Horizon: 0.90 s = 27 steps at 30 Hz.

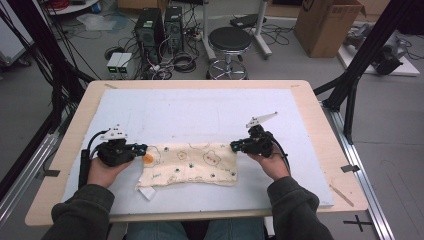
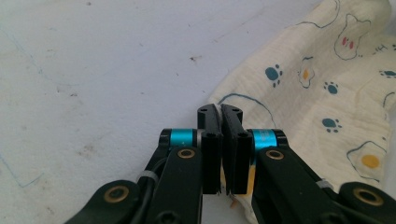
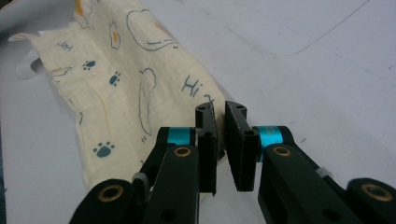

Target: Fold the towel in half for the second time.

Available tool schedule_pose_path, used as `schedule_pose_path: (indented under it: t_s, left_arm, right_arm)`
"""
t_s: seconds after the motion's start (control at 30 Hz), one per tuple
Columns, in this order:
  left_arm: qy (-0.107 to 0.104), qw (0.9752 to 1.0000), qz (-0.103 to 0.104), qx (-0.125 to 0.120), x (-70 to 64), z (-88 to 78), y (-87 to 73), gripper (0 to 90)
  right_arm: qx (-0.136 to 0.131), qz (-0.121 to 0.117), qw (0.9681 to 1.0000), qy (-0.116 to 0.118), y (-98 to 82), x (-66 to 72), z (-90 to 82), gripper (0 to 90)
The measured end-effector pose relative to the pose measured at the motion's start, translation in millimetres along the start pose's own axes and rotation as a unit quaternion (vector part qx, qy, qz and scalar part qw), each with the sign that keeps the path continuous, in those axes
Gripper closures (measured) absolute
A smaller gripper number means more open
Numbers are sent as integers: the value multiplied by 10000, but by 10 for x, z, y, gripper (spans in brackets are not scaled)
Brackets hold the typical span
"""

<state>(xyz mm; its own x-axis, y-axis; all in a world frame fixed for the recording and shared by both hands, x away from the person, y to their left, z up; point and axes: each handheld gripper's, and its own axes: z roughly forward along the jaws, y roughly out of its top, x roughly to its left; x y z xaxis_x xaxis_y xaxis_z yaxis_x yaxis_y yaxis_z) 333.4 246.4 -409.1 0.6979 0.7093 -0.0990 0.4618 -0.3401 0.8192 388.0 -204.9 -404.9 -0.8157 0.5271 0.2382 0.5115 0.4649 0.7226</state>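
Two layers of table: a pale wooden top (image 1: 320, 120) with rounded corners carries a flat white foam mat (image 1: 200, 107), matte and faintly scuffed.
Cloth: a cream, crinkly woven cloth (image 1: 192, 165) printed with bears, fried eggs and blue paw prints lies as a long folded strip near the mat's front edge, between the two grippers.
Left gripper: the left gripper (image 1: 141, 148) sits at the strip's left end, jaws pressed almost together; whether fabric is pinched between them cannot be told.
Right gripper: the right gripper (image 1: 233, 146) meets the strip's right end, jaws nearly together with a thin gap; a grip on the fabric cannot be confirmed.
Left gripper view: the cloth edge runs just behind the black jaw tips.
Right gripper view: blue lettering on the cloth.
High view: a white tag (image 1: 146, 193) at the strip's front left corner.
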Motion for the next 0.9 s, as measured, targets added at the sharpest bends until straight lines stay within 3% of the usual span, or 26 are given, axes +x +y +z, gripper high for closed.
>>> schedule_pose_path:
  t_s: [0.1,0.9]
  left_arm:
    - [-37,10000,-24,-73,-24,-27,-20,863]
    - [-203,9986,472,-130,-227,-179,-97,861]
  right_arm:
    - [-37,-19,10000,7,-9,22,-23,834]
    - [-264,-427,9987,109,-106,257,-136,832]
